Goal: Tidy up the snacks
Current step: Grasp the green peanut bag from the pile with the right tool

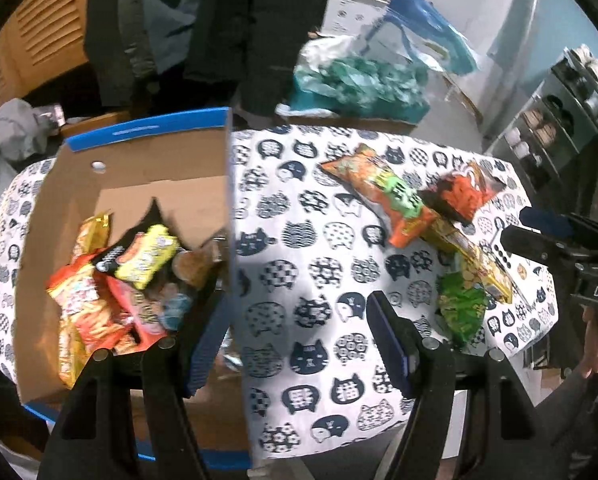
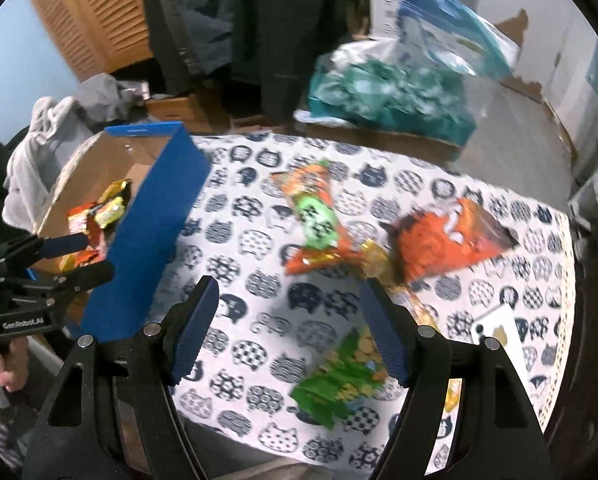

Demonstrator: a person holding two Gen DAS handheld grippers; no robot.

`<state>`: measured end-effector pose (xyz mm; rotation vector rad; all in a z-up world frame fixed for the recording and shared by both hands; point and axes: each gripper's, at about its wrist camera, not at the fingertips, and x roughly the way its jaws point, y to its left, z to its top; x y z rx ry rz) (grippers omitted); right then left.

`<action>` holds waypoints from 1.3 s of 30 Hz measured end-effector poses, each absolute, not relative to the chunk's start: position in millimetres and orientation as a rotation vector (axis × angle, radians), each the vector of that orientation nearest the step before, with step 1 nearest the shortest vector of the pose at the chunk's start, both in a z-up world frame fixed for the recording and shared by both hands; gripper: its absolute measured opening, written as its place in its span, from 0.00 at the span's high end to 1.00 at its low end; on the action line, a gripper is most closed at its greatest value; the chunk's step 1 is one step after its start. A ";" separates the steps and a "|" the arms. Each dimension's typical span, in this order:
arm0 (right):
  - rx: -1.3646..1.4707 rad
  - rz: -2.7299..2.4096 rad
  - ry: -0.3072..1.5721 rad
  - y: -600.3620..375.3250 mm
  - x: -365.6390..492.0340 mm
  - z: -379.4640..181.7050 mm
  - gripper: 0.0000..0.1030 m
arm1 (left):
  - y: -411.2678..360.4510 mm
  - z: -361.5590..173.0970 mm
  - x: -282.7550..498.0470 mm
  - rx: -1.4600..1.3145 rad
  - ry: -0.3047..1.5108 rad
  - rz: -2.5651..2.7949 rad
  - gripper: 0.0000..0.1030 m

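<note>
A blue-edged cardboard box (image 1: 147,160) on the left holds several snack packets (image 1: 139,256); it also shows in the right wrist view (image 2: 151,216). On the cat-print tablecloth (image 1: 299,240) lie an orange-green packet (image 1: 383,192), an orange-black packet (image 1: 463,192), a yellow packet (image 1: 479,256) and a green packet (image 1: 459,312). My left gripper (image 1: 299,320) is open and empty, straddling the box's right wall. My right gripper (image 2: 287,320) is open and empty above the table, with the green packet (image 2: 339,380) by its right finger.
Dark coats hang behind the table (image 1: 219,20). A teal plastic bag (image 1: 359,84) and a blue bag (image 1: 427,24) sit on the surface beyond. Grey cloth (image 2: 59,120) lies at the far left. A shelf rack (image 1: 559,112) stands at the right.
</note>
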<state>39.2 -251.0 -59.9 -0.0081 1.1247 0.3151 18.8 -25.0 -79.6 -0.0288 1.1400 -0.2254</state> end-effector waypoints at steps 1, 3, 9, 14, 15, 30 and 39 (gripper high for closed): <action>0.001 0.306 1.128 -255.6 38.1 -62.0 0.28 | -31.3 -80.8 18.6 -0.019 1.134 -0.236 0.31; 0.024 0.289 1.143 -265.6 35.8 -67.4 0.28 | -40.3 -85.0 18.0 0.005 1.134 -0.235 0.27; 0.050 0.234 1.178 -289.1 30.0 -82.1 0.28 | -64.0 -96.3 17.1 0.046 1.161 -0.271 0.27; 0.107 0.191 1.213 -308.9 29.0 -97.0 0.28 | -75.9 -104.4 17.0 0.057 1.177 -0.283 0.27; 0.118 0.188 1.221 -310.9 29.4 -100.1 0.28 | -77.4 -106.9 16.7 0.056 1.181 -0.284 0.27; 0.170 0.112 1.377 -311.9 28.1 -160.7 0.28 | -91.0 -150.8 19.8 0.064 1.256 -0.281 0.27; 0.223 0.082 1.440 -314.7 27.8 -193.8 0.28 | -95.0 -168.5 23.9 0.056 1.306 -0.275 0.27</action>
